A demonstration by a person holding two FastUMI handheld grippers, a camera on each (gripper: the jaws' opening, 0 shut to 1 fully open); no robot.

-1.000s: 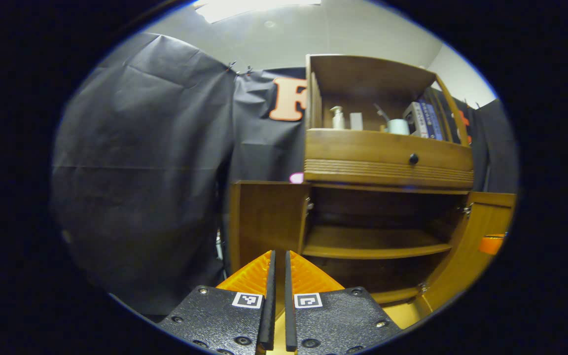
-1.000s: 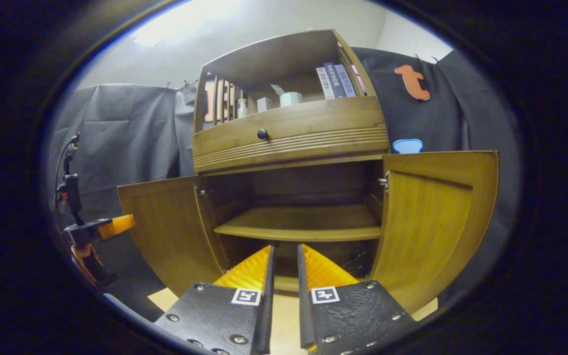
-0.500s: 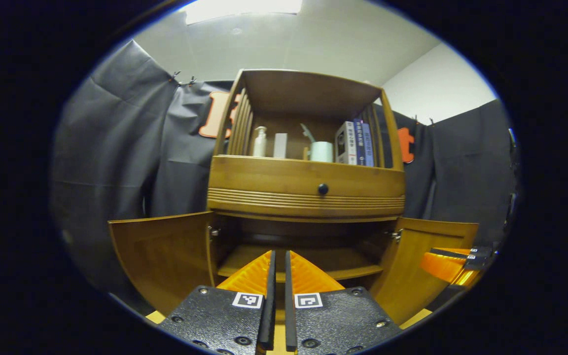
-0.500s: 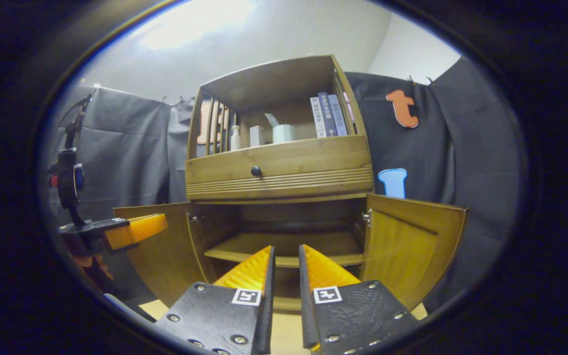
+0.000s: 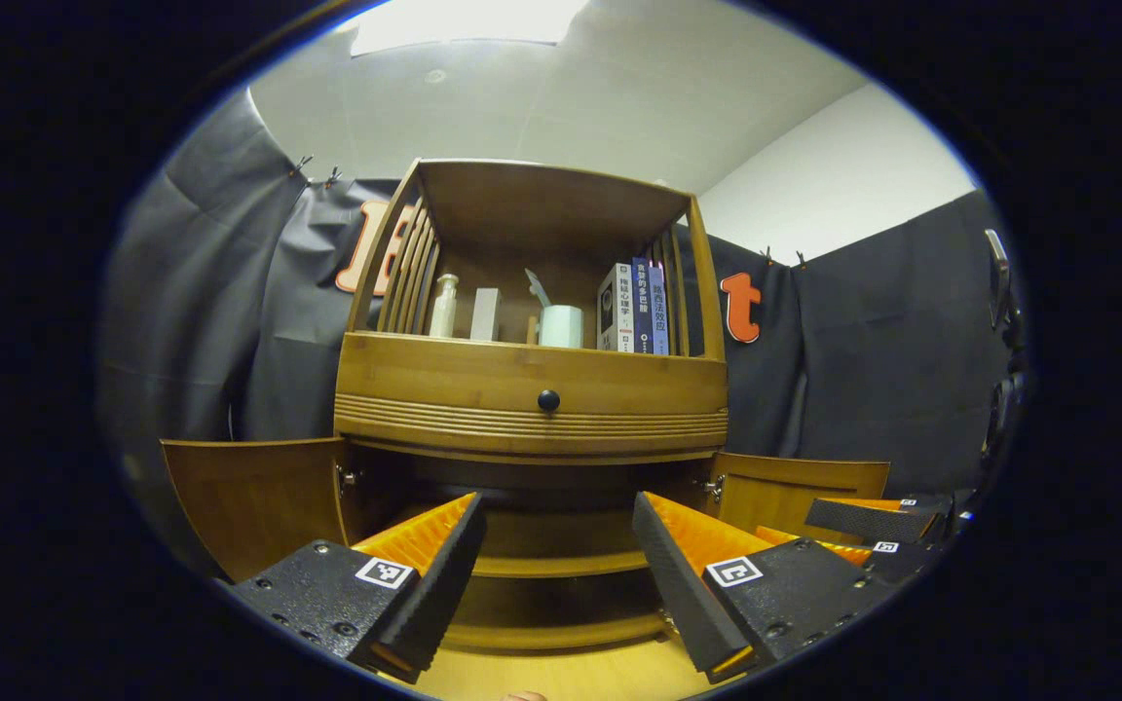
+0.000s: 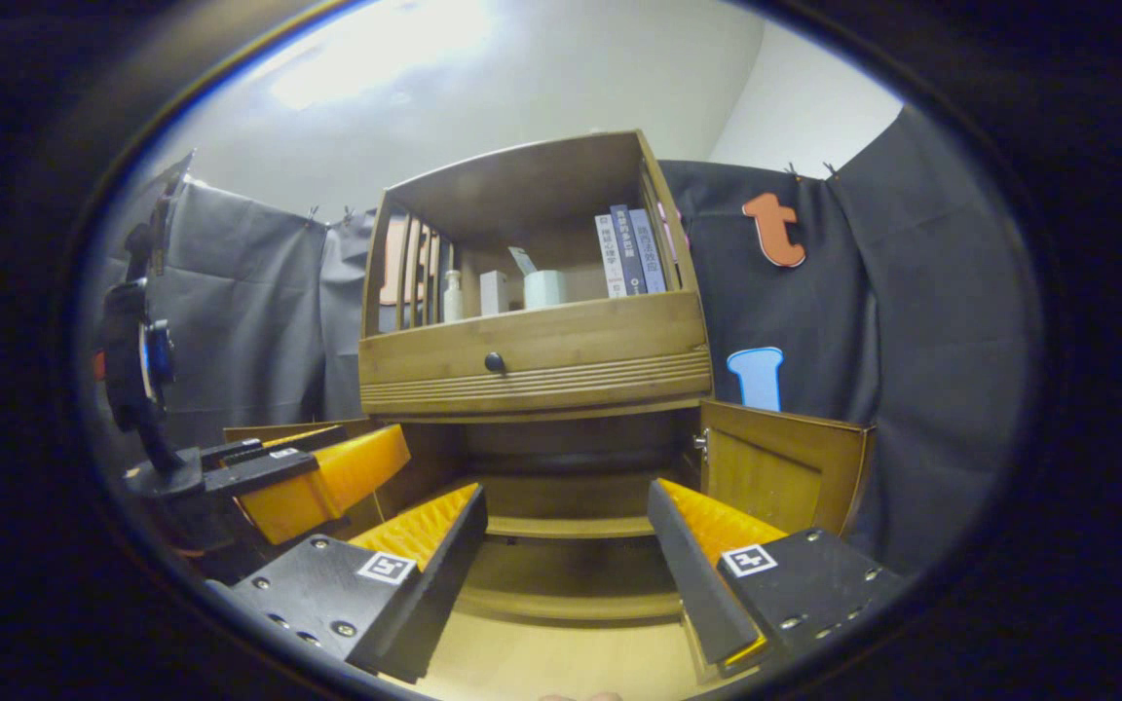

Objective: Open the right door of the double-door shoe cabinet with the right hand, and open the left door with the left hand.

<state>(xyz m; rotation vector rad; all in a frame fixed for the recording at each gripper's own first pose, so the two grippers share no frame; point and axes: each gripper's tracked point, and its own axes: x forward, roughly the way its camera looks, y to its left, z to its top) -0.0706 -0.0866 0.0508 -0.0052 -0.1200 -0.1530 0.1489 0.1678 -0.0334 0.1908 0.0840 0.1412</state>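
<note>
Facing the cabinet from in front, the left hand-held gripper has its fingers spread wide apart, with nothing between them. In the right gripper view the right hand-held gripper is spread just as wide and also holds nothing. Both stand clear of the doors, touching neither.

At the right edge of the left gripper view the right hand-held gripper shows as well, near the right door. At the left of the right gripper view the left hand-held gripper shows in front of the left door, which it partly hides.

Beyond the fingers lies a light wooden floor. Farther on, the left door stands swung out to the left and the right door swung out to the right. Between them the lower compartment is open, with an inner shelf running across it.

Above the doors sits a drawer front with ridged trim and a dark round knob. Higher still, the open top shelf carries a pump bottle at the left, a small pale box beside it, a pale cup near the middle, and upright books at the right.

Dark cloth hangs behind the cabinet on both sides, under a pale ceiling.
</note>
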